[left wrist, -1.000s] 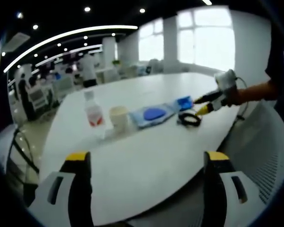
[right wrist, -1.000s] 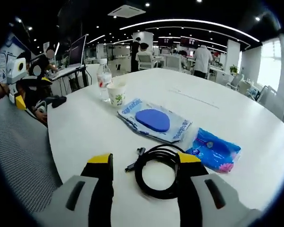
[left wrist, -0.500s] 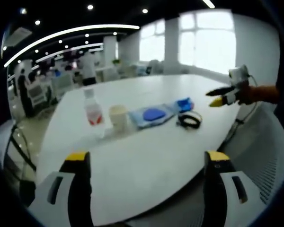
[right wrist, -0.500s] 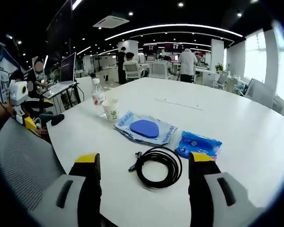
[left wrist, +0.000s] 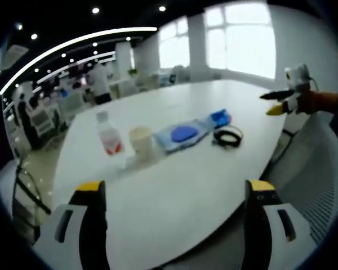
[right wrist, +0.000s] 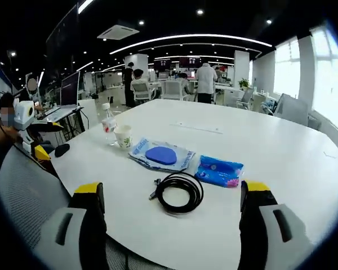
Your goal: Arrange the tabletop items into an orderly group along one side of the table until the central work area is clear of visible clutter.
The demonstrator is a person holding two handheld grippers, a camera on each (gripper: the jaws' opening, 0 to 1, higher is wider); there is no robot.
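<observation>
In the left gripper view, my left gripper (left wrist: 172, 211) hangs spread and empty over the round white table (left wrist: 174, 185); beyond it a clear plastic bottle (left wrist: 109, 136) stands beside a white paper cup (left wrist: 141, 140). In the right gripper view, my right gripper (right wrist: 172, 216) gapes empty before the coiled black cable (right wrist: 178, 192), which lies between a blue-printed flat pouch (right wrist: 160, 156) and a small blue packet (right wrist: 219, 171).

No print is readable — the bottle (right wrist: 108, 124) label and blue packets (right wrist: 219, 171) blur.

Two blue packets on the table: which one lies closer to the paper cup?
The larger packet, pale with a dark blue oval inside. It lies just beside the cup; the smaller bright blue packet sits beyond it, next to the coiled cable.
</observation>
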